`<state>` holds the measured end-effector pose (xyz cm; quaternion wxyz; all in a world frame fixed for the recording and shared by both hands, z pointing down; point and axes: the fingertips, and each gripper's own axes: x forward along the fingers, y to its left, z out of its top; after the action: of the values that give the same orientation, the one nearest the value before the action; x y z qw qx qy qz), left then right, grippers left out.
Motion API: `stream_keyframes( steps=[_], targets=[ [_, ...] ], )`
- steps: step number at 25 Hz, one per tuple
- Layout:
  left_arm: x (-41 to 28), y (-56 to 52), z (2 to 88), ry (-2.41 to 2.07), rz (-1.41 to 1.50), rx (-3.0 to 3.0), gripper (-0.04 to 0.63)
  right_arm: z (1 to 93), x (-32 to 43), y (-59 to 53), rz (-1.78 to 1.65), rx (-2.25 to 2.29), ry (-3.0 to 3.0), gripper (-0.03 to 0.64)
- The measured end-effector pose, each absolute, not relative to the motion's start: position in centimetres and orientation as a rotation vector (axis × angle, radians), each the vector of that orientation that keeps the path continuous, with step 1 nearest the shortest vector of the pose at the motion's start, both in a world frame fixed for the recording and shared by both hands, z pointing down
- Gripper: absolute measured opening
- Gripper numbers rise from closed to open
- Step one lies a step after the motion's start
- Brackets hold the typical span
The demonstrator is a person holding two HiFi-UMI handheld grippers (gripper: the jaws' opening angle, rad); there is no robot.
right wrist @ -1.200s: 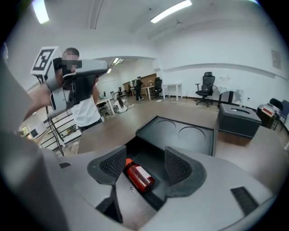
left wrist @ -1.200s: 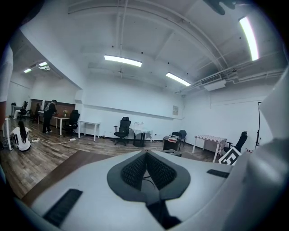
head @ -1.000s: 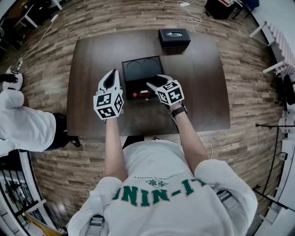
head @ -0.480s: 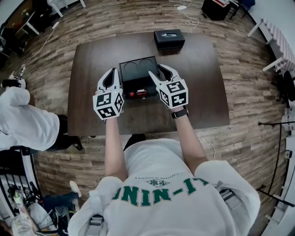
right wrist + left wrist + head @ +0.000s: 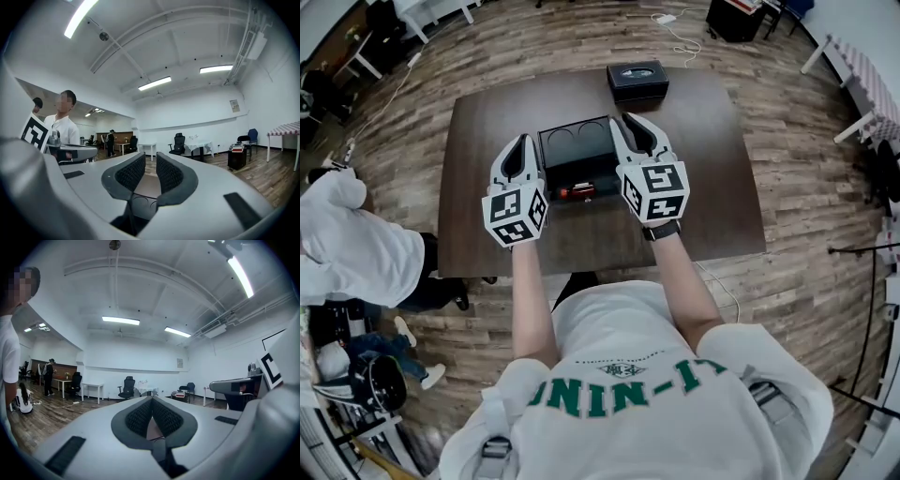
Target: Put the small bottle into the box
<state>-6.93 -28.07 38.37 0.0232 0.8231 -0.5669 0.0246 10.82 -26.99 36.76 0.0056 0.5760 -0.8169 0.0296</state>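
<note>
A black open box (image 5: 546,142) with two round recesses at its far end stands mid-table. The small bottle (image 5: 578,192), dark with a red part, lies on its side in the box's near part. My left gripper (image 5: 523,143) hovers at the box's left edge, raised and pointing out over the room, its jaws shut with nothing between them (image 5: 152,399). My right gripper (image 5: 627,123) hovers over the box's right edge, also raised. Its jaws are closing and a narrow gap still shows between the pads, with nothing in it (image 5: 151,157).
A second black box (image 5: 637,80) with an oval top sits at the table's far edge. The dark table (image 5: 703,178) stands on a wooden floor. A person in white (image 5: 342,248) is at the left. Office chairs and tables stand far off.
The right gripper has swung from above the bottle to the box's right edge, and its jaws have narrowed. Both grippers have shifted slightly away from me. The bottle stays in the box.
</note>
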Motion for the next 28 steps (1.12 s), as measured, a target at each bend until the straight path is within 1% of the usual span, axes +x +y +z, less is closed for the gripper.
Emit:
stream_keyframes(
  steps=[11,22,28],
  targets=[
    [-5.9,-26.9,37.2,-1.784,0.049,2.549,0.014,35.7,11.7,-26.1,0.084,1.823,-2.573,0.017],
    [-3.9,-23.9,38.0,-1.754,0.041,2.548,0.014,37.4,12.3,-23.9,0.133,1.791,-2.561,0.017],
    [-3.8,-21.8,39.8,-1.751,0.087,2.546,0.014,39.0,12.1,-22.0,0.175,1.779,-2.578,0.017]
  ],
)
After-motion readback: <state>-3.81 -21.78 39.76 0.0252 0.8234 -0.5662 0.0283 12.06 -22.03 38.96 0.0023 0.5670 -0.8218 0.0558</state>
